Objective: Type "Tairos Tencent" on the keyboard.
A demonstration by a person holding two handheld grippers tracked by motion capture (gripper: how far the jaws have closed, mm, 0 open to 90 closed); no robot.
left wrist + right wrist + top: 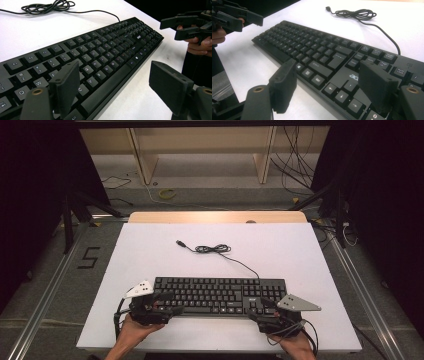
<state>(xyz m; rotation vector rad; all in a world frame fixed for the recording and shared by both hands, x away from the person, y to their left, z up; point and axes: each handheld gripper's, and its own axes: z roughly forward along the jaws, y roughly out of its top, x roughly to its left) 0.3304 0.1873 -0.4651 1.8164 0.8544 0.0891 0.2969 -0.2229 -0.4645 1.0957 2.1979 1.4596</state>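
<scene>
A black keyboard (220, 295) lies along the near part of the white table top (150, 255). Its cable (212, 249) is coiled behind it and ends in a loose USB plug (180, 242). My left gripper (170, 303) is at the keyboard's left end, open. In the left gripper view its jaws straddle the front edge of the keyboard (105, 62) without holding it. My right gripper (260, 309) is at the keyboard's right front corner, also open. In the right gripper view one jaw hangs over the arrow keys (342, 93) and the other over bare table.
The table's far wooden edge (215, 217) meets a floor with loose cables (295, 165) and a low wooden shelf (200, 150). A black "5" (89, 257) is marked on the floor at left. Metal rails (50, 285) flank the table.
</scene>
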